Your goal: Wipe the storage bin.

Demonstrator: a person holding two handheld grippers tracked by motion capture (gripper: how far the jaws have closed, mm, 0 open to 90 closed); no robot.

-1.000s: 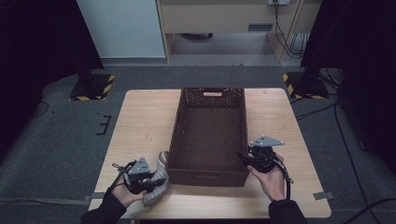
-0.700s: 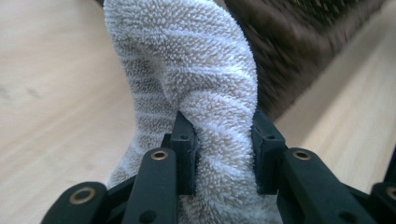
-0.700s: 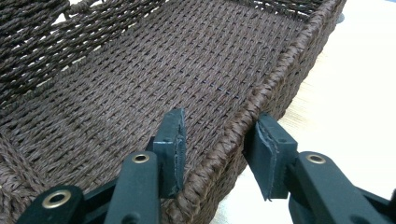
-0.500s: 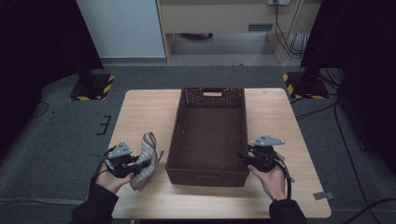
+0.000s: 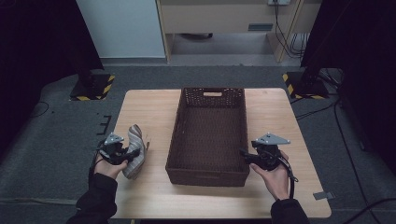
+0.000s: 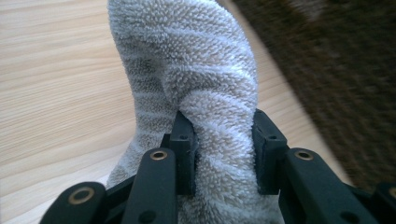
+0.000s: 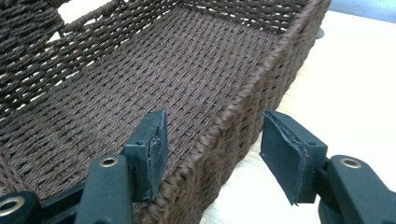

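A grey striped terry sock (image 5: 134,150) (image 6: 196,93) stands up from the wooden table (image 5: 149,107) at the left, pinched by my left gripper (image 5: 125,156) (image 6: 223,140), whose pads squeeze its fuzzy fabric. A dark brown woven basket (image 5: 208,169) lies in the middle of the table, nothing inside it. My right gripper (image 5: 246,156) (image 7: 212,149) straddles the basket's right wall (image 7: 243,112) near the front corner. Its jaws have just been opening and the pads stand apart from the weave on both sides.
The table's right side (image 5: 280,116) beside the basket is bare wood. Dark floor surrounds the table, with stand feet marked by yellow-black tape (image 5: 93,88) at the back left and back right (image 5: 299,84). A pale cabinet (image 5: 224,18) stands behind.
My left gripper carried the sock leftward, away from the basket's front left corner. The right gripper stayed at the basket's right wall and its jaws spread apart.
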